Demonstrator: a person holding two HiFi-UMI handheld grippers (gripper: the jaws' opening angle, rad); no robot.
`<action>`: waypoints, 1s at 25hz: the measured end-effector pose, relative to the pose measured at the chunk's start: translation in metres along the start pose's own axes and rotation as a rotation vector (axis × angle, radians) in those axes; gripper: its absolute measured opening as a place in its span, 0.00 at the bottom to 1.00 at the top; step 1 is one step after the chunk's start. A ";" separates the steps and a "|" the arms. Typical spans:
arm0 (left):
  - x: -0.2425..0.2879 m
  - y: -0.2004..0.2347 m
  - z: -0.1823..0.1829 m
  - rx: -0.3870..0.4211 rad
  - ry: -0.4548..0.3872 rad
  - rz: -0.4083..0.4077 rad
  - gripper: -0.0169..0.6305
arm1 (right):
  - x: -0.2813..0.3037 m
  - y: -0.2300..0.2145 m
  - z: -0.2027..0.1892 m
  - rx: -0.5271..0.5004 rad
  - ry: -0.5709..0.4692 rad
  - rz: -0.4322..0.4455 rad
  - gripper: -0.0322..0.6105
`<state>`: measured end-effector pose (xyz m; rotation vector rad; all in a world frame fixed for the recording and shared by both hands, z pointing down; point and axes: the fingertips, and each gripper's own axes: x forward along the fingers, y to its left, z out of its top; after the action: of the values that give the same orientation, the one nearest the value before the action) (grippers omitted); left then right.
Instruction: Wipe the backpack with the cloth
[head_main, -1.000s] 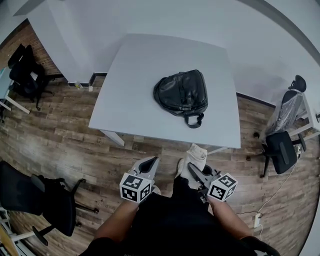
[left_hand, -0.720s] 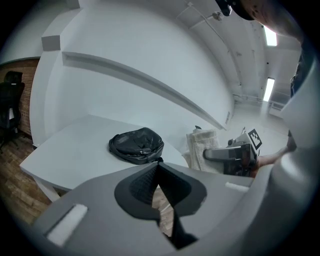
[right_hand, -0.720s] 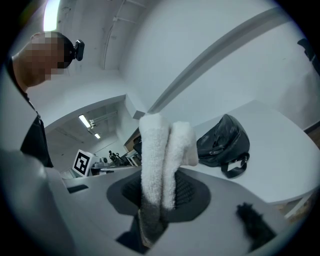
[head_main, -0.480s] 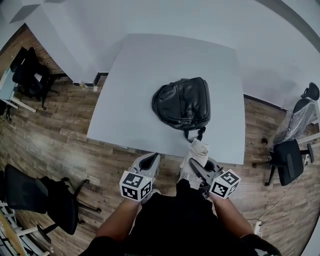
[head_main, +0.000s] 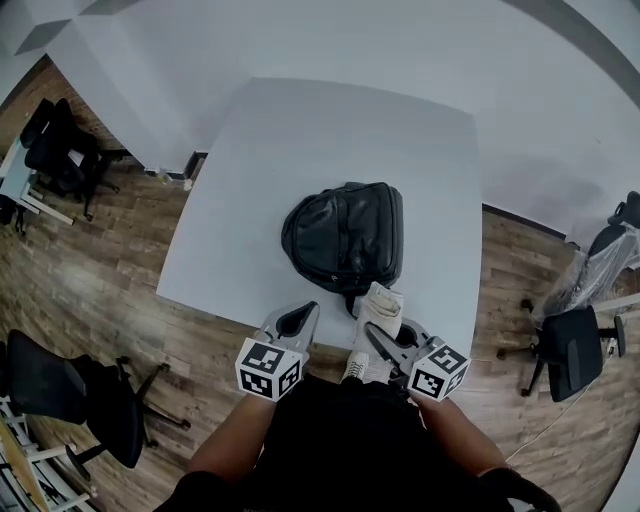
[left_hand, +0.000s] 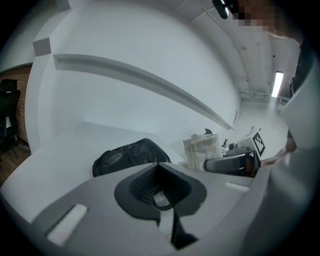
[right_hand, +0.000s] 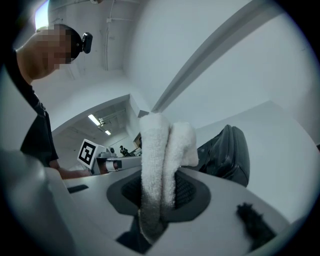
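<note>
On table (head_main: 300, 130) near front edge: backpack (head_main: 345, 235). Just before it: cloth (head_main: 381, 306) in right tongs (head_main: 380, 335); left tongs (head_main: 298, 322) leftward.

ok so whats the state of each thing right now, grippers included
left gripper: shut, nothing in it
right gripper: shut on the cloth
cloth: folded, sticking out past the jaws
backpack: lying flat on the table

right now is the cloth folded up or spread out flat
Folded. The cloth stands as a thick doubled wad clamped in the right hand-held gripper, with two rounded folds showing above the jaws.
</note>
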<state>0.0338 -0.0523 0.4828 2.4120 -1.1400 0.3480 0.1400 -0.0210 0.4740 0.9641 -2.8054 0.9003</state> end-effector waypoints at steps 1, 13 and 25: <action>0.006 0.001 0.003 -0.003 -0.004 0.011 0.04 | 0.002 -0.005 0.002 -0.004 0.006 0.009 0.19; 0.011 0.041 0.013 -0.026 0.011 0.090 0.04 | 0.038 -0.023 0.031 -0.083 0.024 0.068 0.19; 0.006 0.132 0.025 0.038 0.060 0.007 0.04 | 0.129 -0.016 0.034 -0.129 0.073 -0.075 0.19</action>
<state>-0.0642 -0.1422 0.5009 2.4139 -1.1253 0.4448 0.0501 -0.1206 0.4822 0.9895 -2.7085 0.7207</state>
